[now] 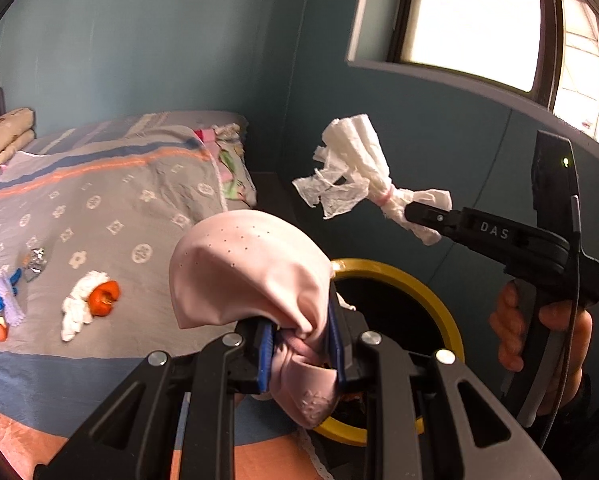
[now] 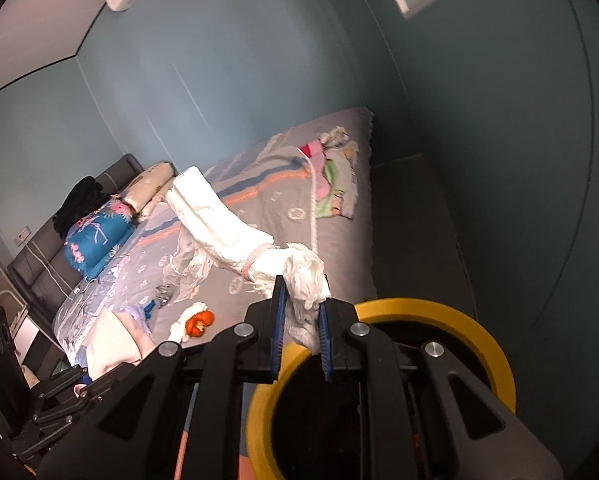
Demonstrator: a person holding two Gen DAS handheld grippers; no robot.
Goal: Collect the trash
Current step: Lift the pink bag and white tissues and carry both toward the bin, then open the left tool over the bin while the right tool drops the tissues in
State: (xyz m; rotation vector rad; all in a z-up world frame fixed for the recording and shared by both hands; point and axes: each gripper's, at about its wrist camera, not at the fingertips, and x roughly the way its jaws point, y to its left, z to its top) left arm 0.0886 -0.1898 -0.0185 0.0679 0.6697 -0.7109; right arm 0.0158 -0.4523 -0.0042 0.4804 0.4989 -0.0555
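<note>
My left gripper [image 1: 299,340] is shut on a pink cloth [image 1: 251,268] and holds it at the bed's edge, beside the yellow-rimmed bin [image 1: 427,292]. My right gripper [image 2: 303,336] is shut on a white paper bundle [image 2: 227,228] tied with a pink band, held over the bin [image 2: 459,316]. The same bundle [image 1: 359,164] shows in the left wrist view, in the air above the bin. On the bed lie an orange fruit scrap [image 1: 104,298] on white tissue, a foil wrapper [image 1: 35,262] and small blue and purple bits [image 1: 3,296].
The bed [image 1: 111,200] with a grey patterned cover fills the left. Folded clothes [image 1: 227,156] lie at its far corner and pillows [image 2: 99,236] at the head. Teal walls and a window [image 1: 471,16] stand behind the bin.
</note>
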